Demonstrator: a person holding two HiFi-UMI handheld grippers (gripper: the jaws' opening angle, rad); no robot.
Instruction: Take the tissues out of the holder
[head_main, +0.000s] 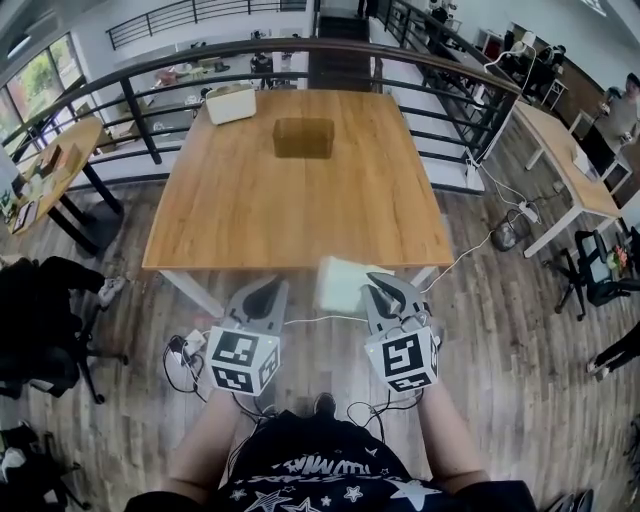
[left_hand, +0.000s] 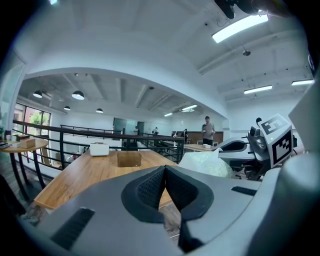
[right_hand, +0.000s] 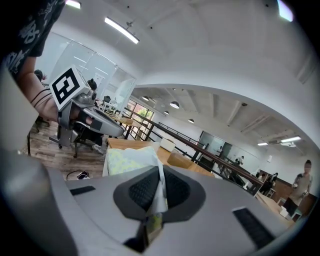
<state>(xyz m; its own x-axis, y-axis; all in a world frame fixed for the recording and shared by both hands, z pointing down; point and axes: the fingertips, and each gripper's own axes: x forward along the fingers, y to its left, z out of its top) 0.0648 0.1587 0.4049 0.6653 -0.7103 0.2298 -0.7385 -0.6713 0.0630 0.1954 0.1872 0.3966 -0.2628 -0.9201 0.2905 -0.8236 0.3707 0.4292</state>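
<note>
The brown tissue holder (head_main: 303, 137) stands on the far half of the wooden table (head_main: 250, 210); it also shows in the left gripper view (left_hand: 129, 159) and the right gripper view (right_hand: 182, 160). My right gripper (head_main: 375, 283) (right_hand: 160, 177) is shut on an edge of the white tissue pack (head_main: 343, 284) (right_hand: 127, 160), which hangs off the table's near edge, above the floor. My left gripper (head_main: 272, 285) (left_hand: 164, 172) is beside it on the left, shut with nothing between its pads. From the left gripper's camera the tissue pack (left_hand: 206, 162) lies to the right.
A white box (head_main: 231, 103) sits at the table's far left corner. A black railing (head_main: 420, 60) runs behind and to the right of the table. Cables and a power strip (head_main: 185, 350) lie on the floor by my feet. More desks and chairs stand at both sides.
</note>
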